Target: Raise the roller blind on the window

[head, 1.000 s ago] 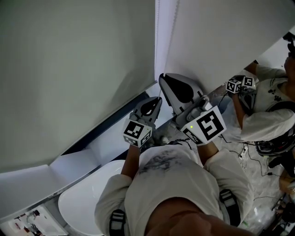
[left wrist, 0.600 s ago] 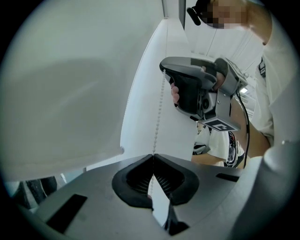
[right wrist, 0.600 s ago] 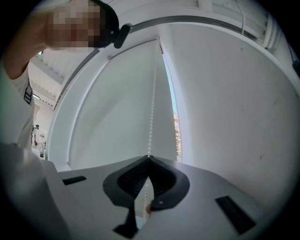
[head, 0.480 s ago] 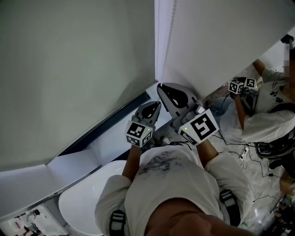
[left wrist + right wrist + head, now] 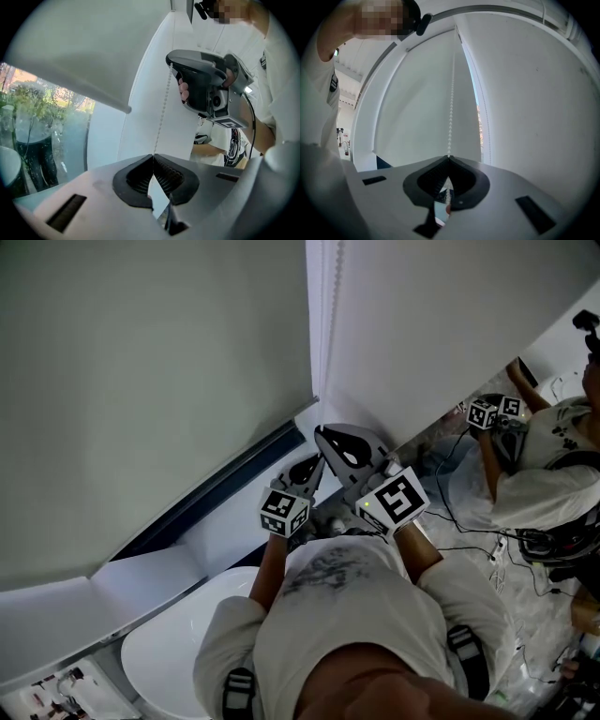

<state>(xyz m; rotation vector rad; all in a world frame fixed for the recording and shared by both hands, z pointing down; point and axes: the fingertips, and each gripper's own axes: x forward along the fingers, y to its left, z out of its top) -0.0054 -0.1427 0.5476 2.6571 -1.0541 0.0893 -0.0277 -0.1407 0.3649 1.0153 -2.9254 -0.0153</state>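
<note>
The white roller blind [image 5: 450, 324] hangs over the window, and its bottom bar [image 5: 79, 93] shows in the left gripper view with glass and trees below it. A white bead chain [image 5: 161, 112] runs along the window frame. My left gripper [image 5: 152, 157] is shut on the chain low down. Higher on the same chain my right gripper [image 5: 176, 75] is shut on it too, with the beads [image 5: 451, 103] rising straight from its closed tips [image 5: 448, 157]. In the head view the left gripper [image 5: 317, 463] sits just below the right gripper [image 5: 323, 433], both by the blind's lower corner.
A pale wall [image 5: 141, 381] fills the left. A dark sill strip [image 5: 216, 498] runs diagonally below it, with a white rounded tabletop [image 5: 173, 652] near my body. Another person [image 5: 553, 474] with marker cubes [image 5: 494, 412] stands at the right among cables on the floor.
Both grippers have come down and toward my body, the right one farther, still shut on the chain.
</note>
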